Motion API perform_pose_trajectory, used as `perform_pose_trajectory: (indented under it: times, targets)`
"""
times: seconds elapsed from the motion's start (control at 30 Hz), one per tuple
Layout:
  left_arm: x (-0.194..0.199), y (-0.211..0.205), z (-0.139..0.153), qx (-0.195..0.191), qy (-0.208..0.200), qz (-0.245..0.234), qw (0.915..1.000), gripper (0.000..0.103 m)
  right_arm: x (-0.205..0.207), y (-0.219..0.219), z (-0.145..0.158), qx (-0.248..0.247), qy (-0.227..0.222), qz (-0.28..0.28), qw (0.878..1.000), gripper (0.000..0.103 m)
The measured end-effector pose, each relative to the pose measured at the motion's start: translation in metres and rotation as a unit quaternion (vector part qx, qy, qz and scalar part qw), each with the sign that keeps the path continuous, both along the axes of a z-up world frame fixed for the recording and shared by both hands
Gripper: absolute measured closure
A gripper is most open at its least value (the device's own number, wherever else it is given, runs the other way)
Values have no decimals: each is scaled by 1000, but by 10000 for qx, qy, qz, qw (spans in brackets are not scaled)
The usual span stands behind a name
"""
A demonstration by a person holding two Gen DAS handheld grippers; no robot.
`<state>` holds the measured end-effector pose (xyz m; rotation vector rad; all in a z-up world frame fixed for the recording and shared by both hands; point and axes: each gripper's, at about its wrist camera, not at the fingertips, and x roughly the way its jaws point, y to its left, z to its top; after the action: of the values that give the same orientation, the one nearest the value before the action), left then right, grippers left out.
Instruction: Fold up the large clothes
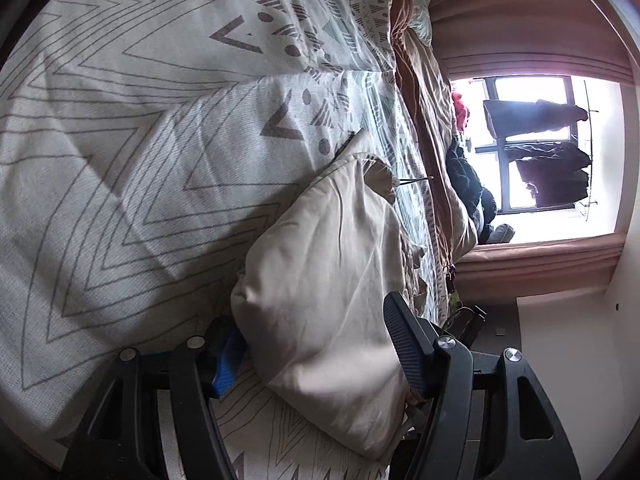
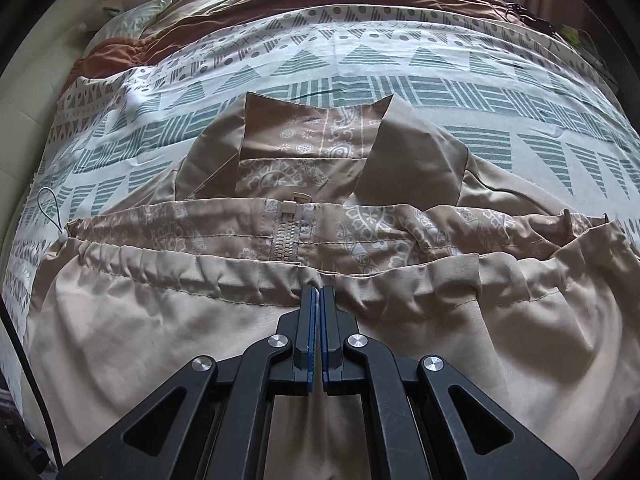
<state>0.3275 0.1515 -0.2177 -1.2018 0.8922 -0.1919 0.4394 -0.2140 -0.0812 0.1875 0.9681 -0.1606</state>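
**Beige jacket lying folded on the patterned bed, one gripper around its bulk, the other pinching its hem**

A beige, thin-fabric jacket (image 2: 168, 328) with a paisley-printed lining is lying on a white bedspread (image 2: 360, 64) printed with grey-green triangles and stripes. In the right wrist view its lower part is folded up toward the collar, so the gathered, elasticated hem is running across the picture and the paisley lining with the zipper (image 2: 286, 236) is showing just beyond it. The collar flaps are standing open farther up the bed.

The right gripper (image 2: 317, 292) is pointing steeply down at the middle of that gathered hem. Its two blue-padded fingers are pressed together, with their tips sitting right at the puckered fabric edge, directly below the zipper; the fabric seems pinched between the tips, though the contact itself is too fine to see.

In the left wrist view, the picture is turned on its side. The left gripper (image 1: 316, 344) is standing wide, with the jacket's bundled side fold (image 1: 320, 280) filling the space between its fingers. The black ribbed pad (image 1: 404, 344) is sitting against one side of the bundle, the blue-edged finger (image 1: 226, 364) is tucked at the other, partly under the cloth. Whether the pads are truly squeezing the bundle I cannot tell.

Beyond the bed, a bright window (image 1: 532, 152) with pinkish curtains is showing dark clothes hanging.
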Motion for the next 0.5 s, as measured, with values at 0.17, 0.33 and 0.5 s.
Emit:
perform_pose_trajectory:
  times: [0.17, 0.33, 0.5]
  targets:
    - [6, -8, 3, 342, -123, -148, 9992, 40, 0, -8, 7, 439, 33, 61, 9990, 103]
    - [11, -6, -15, 340, 249, -78, 9991, 72, -20, -13, 32, 727, -105, 252, 9970, 97]
    - [7, -3, -12, 302, 131, -42, 9994, 84, -62, -11, 55, 812, -459, 411, 9948, 27]
